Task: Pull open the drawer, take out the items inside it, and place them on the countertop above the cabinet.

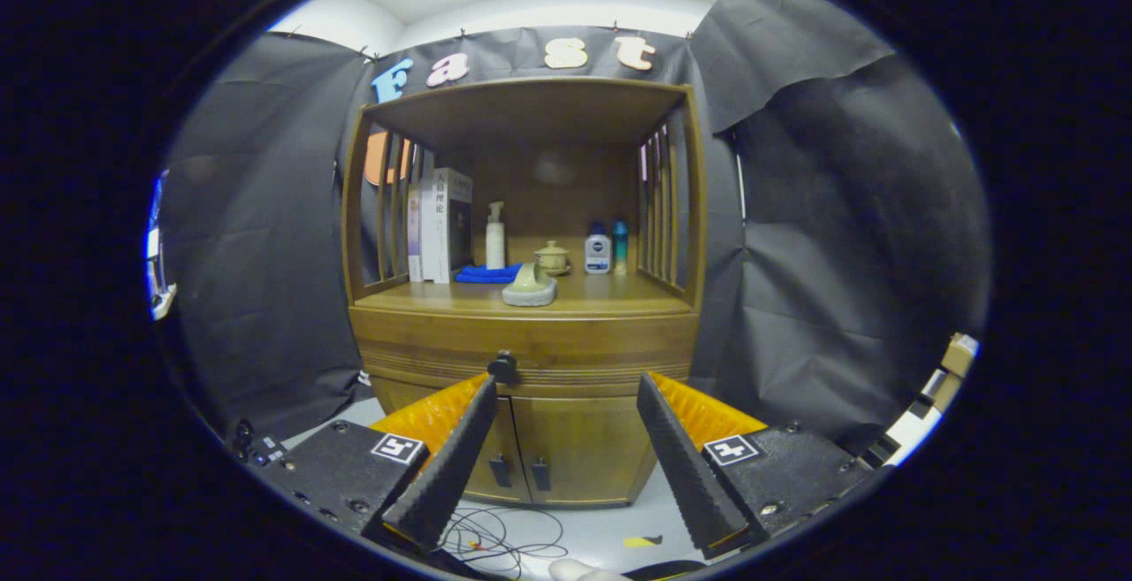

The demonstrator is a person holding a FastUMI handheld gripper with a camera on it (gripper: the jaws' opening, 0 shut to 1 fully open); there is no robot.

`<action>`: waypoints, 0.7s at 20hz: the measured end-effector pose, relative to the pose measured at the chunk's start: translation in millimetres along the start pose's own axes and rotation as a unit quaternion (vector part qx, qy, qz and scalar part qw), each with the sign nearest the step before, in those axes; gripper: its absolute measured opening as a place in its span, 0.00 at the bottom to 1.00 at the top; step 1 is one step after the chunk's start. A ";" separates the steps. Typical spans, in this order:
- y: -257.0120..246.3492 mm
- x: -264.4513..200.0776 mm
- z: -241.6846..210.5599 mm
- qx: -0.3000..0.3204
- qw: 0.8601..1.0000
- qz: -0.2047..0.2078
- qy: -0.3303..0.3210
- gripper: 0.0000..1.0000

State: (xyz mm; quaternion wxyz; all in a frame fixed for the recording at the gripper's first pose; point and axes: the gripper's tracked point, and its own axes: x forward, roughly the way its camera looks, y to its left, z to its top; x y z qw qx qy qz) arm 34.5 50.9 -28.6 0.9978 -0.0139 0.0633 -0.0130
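A wooden cabinet (531, 360) stands ahead of my gripper (566, 386). Its drawer (584, 347) is closed, with a dark round knob (503, 365) sitting just off the tip of the left finger (460, 439). The countertop (610, 301) above the drawer carries a pale green-grey object (530, 286) at its front. My gripper is open, its fingers wide apart with nothing between them, a short way in front of the drawer. What is inside the drawer is hidden.
On the countertop further back stand books (439, 225), a blue cloth (488, 274), a pump bottle (495, 236), a lidded cup (554, 257) and two small bottles (607, 250). Two lower doors (548, 448) have dark handles. Cables (504, 537) lie on the floor.
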 end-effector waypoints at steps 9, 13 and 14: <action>-24.5 -46.9 3.1 0.006 1.000 -0.006 -0.005 1.00; -29.8 -55.5 5.5 0.010 1.000 -0.004 -0.007 1.00; -30.5 -56.8 7.5 0.011 1.000 -0.004 -0.009 1.00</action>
